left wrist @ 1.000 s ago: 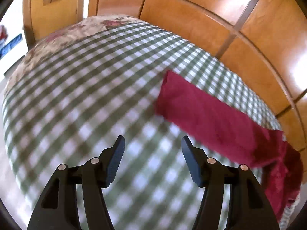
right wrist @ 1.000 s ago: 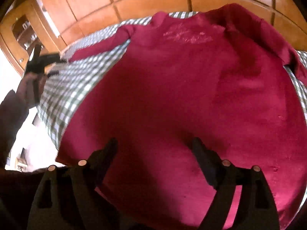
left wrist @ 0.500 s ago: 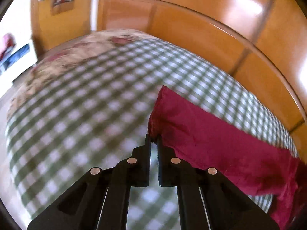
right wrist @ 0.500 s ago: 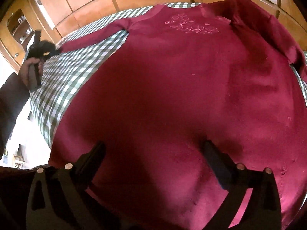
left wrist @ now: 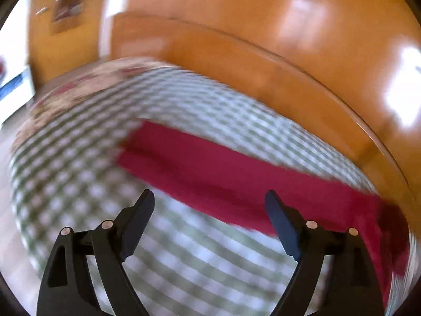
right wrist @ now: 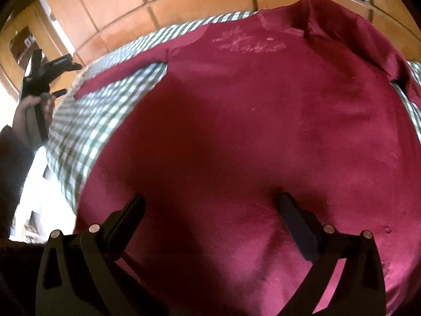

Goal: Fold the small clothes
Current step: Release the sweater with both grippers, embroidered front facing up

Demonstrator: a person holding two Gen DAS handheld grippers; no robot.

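A dark red sweater (right wrist: pixel 250 137) lies flat on a green-and-white checked cloth (right wrist: pixel 100 121), with pale embroidery near its collar at the far end. Its left sleeve (left wrist: pixel 223 173) stretches straight out across the cloth in the left wrist view, which is blurred by motion. My left gripper (left wrist: pixel 209 223) is open and empty, lifted above the near edge of that sleeve; it also shows held in a hand at far left in the right wrist view (right wrist: pixel 61 77). My right gripper (right wrist: pixel 210 226) is open and empty, just over the sweater's lower body. The right sleeve (right wrist: pixel 381 42) lies folded over at the far right.
A glossy wooden panelled wall (left wrist: pixel 276 52) runs close behind the checked surface. A floral cloth (left wrist: pixel 86 87) covers the far left end. The cloth's edge drops off at left (right wrist: pixel 65 173) toward a bright floor.
My left gripper shut at the sleeve's cuff half a second ago, then opened wide and pulled back and up. The sleeve now lies straighter. My right gripper stayed open and barely shifted.
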